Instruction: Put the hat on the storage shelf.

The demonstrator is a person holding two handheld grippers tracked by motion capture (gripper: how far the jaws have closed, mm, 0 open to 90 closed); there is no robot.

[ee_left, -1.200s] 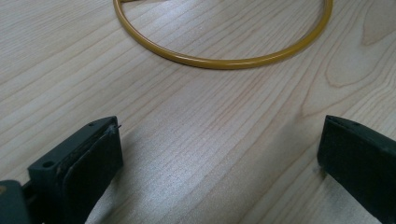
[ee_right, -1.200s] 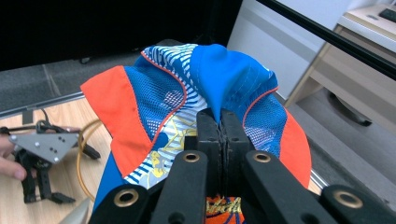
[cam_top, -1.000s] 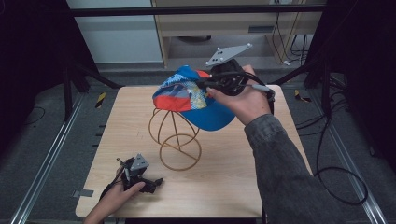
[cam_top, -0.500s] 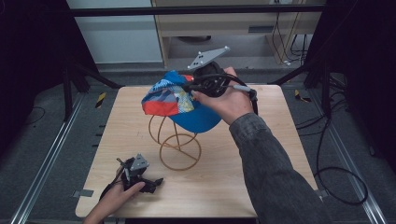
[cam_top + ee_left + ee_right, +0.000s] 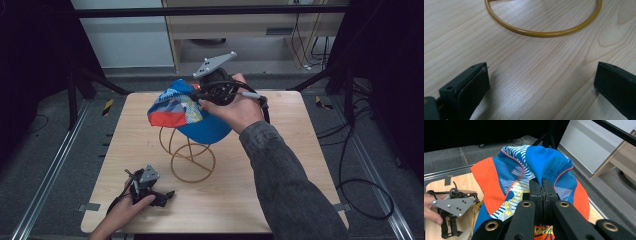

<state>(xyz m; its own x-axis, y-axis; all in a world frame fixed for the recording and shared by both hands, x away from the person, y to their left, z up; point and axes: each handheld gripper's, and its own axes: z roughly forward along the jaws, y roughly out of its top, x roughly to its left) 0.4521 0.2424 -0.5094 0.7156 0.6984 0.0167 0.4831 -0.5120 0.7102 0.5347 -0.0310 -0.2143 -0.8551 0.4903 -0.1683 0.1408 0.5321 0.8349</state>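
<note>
On table, near-left corner: left hand-held gripper [image 5: 159,194] lying low on the wood in the person's left hand [image 5: 127,207], jaws spread wide, nothing between them.
Left gripper view: bare wood between the jaws, stand's base ring [image 5: 544,31] just ahead, not touching.
Table centre: gold wire stand [image 5: 190,155], upright, round base flat on the table [image 5: 300,165].
Cap position: cap [image 5: 187,110] up over the top of the stand; contact with the wire can't be confirmed.
Cap orientation: long axis roughly left-right across the table; blue brim end toward the right and near side, patterned orange/blue crown toward the left.
Right hand-held gripper: right hand-held gripper [image 5: 200,95] at the cap's far-right edge, above it, held by the right hand [image 5: 237,107].
Right grip: jaws pinched closed on a fold of blue cap fabric [image 5: 541,162]; crown panels spread away beyond the jaws.
Containers: none on the table.
</note>
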